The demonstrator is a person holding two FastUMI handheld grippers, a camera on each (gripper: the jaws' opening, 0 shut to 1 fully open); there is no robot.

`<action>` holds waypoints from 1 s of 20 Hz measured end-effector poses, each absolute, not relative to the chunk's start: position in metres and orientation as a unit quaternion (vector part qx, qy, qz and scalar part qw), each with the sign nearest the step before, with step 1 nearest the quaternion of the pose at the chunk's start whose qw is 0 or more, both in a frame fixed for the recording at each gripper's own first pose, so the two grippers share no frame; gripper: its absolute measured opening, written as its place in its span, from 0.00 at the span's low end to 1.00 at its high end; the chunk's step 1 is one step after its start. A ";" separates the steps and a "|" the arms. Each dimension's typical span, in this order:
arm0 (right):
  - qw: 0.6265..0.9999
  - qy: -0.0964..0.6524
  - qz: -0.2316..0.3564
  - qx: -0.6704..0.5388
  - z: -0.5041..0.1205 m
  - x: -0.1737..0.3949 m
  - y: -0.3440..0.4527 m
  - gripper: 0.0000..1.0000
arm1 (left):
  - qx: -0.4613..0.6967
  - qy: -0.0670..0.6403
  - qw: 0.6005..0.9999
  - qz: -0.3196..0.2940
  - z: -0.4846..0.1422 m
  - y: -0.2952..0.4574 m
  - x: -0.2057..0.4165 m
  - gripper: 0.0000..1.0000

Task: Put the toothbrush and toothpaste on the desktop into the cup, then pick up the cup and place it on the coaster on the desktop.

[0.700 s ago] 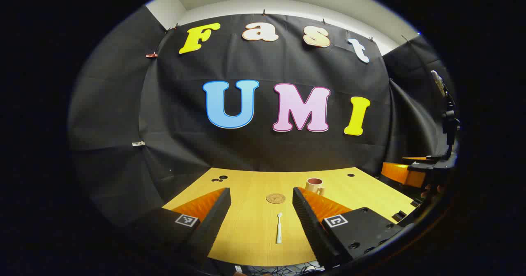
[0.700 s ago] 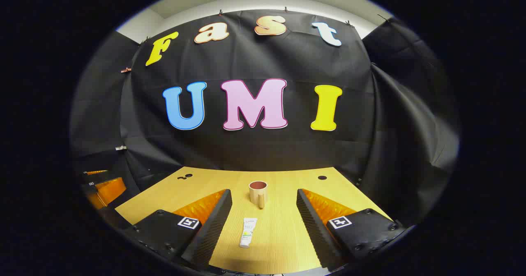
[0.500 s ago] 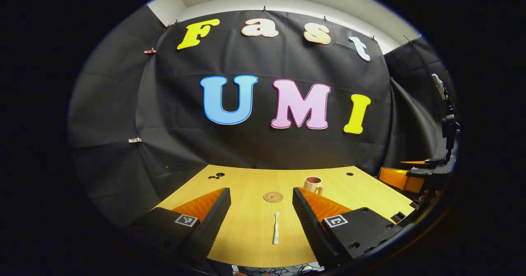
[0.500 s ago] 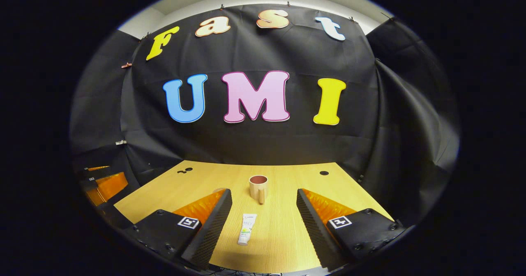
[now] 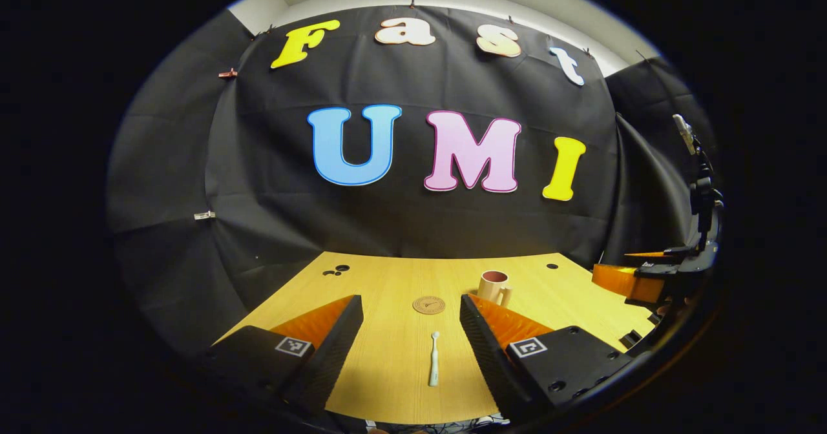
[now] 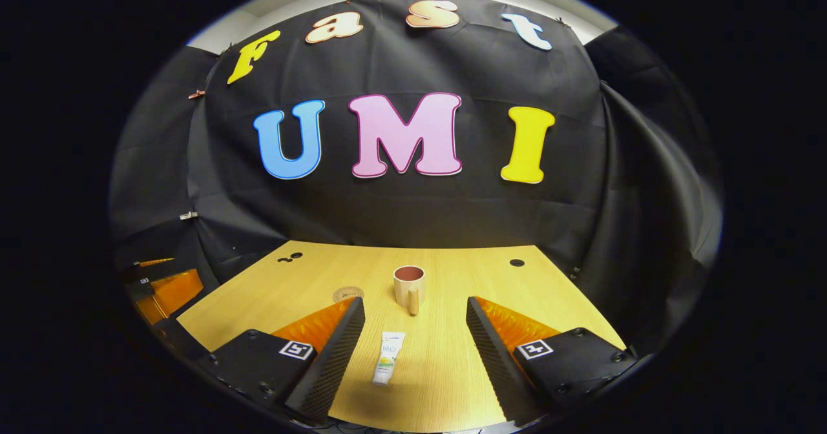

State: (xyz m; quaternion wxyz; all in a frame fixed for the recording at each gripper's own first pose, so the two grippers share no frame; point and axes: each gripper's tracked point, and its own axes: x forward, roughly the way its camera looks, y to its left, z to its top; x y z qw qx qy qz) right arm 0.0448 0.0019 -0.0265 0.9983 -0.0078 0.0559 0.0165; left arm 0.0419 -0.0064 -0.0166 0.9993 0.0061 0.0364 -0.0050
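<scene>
Reaching down with both grippers' jaws spread wide and holding nothing: left gripper [image 5: 411, 350] centred over the toothbrush [image 5: 434, 367] lying lengthwise between its jaws, right gripper [image 6: 413, 350] likewise over the toothpaste [image 6: 387, 365]. Best lowered straight, closing across each narrow body just above the tabletop [image 6: 452, 369]. Counted: one toothbrush, one toothpaste, one cup [image 6: 409, 287] ahead of the right jaws, one coaster [image 5: 429, 305] ahead of the left.

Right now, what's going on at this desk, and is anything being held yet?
Nothing is held yet. The left tool is open, with the toothbrush lying on the desktop between its fingers. The right tool is open over the toothpaste, also lying flat. The cup stands upright and looks empty, apart from the coaster.
</scene>
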 end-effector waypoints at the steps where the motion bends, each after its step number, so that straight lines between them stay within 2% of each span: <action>1: 0.998 0.060 0.018 -0.009 -0.029 0.048 0.003 0.97 | 0.006 0.037 0.999 -0.005 -0.017 -0.007 0.044 0.96; 10: 0.994 0.109 0.030 -0.005 -0.053 0.073 0.013 0.97 | 0.012 0.051 0.999 0.001 -0.025 -0.002 0.060 0.95; 20: 0.976 0.211 0.057 0.001 -0.110 0.126 0.030 0.97 | 0.005 0.084 0.995 0.061 -0.048 0.018 0.071 0.96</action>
